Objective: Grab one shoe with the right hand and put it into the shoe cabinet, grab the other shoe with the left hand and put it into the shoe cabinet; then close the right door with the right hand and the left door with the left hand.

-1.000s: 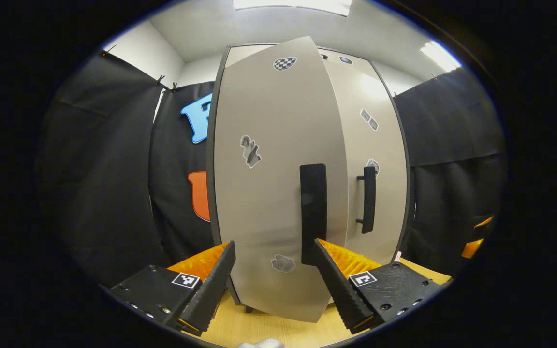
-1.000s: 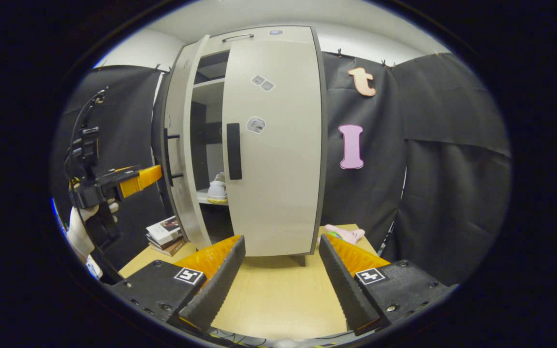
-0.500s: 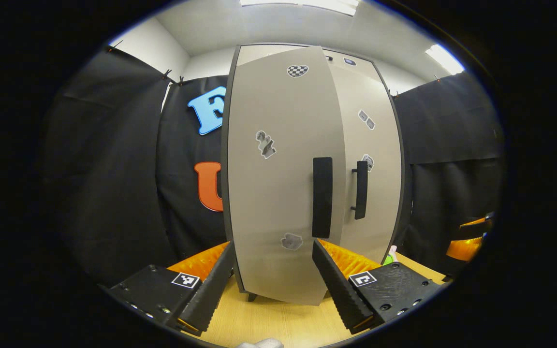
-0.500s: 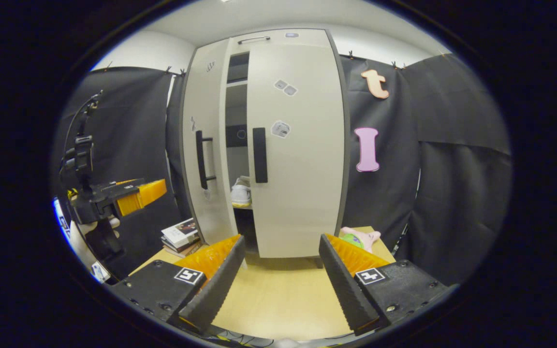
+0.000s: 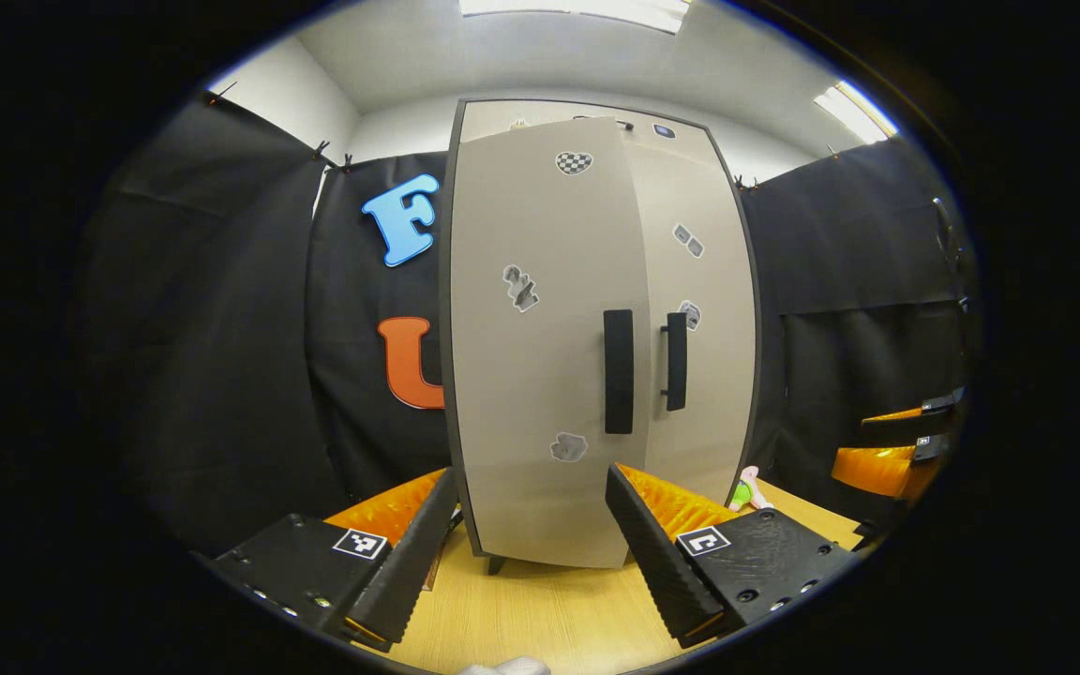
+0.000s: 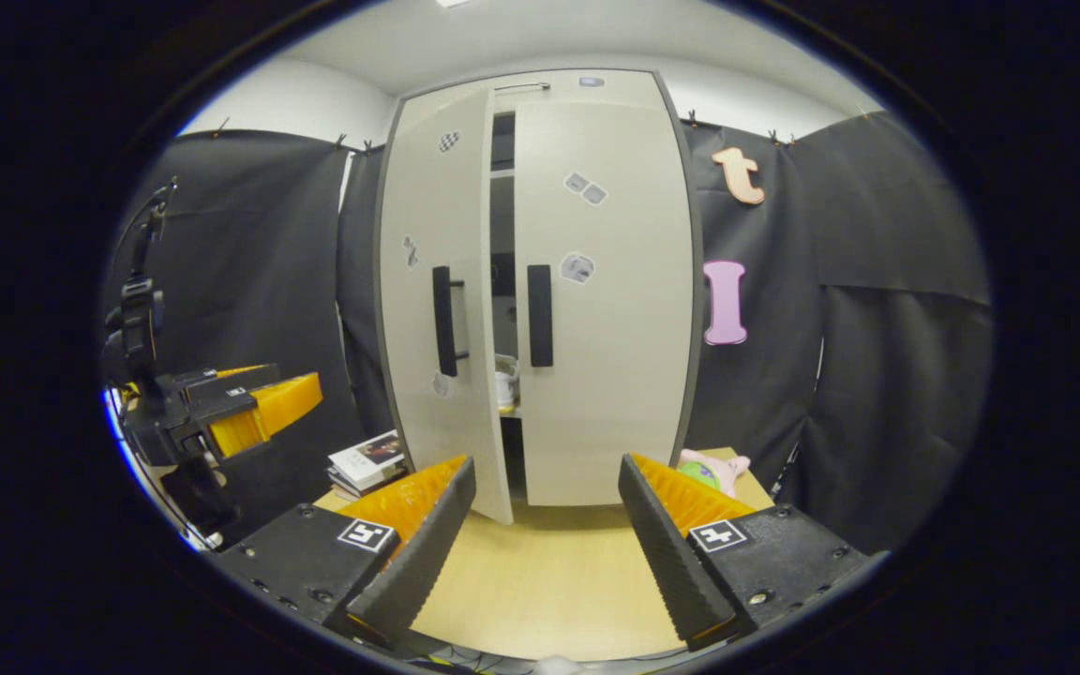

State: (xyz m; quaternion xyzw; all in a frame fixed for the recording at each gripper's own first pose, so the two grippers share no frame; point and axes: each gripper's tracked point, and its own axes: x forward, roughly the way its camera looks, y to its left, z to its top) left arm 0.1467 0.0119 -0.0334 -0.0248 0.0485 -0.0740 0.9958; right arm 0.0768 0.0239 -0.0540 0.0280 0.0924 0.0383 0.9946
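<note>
both jaws are held wide and empty. left gripper and right gripper are seen in front of the shoe cabinet. its left door is left ajar; a shoe is glimpsed inside.

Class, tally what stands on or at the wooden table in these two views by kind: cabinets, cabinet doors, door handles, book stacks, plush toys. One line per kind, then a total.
Shoe cabinet: 1
Cabinet doors: 2
Black door handles: 2
Book stack: 1
Plush toy: 1
Total: 7
</note>
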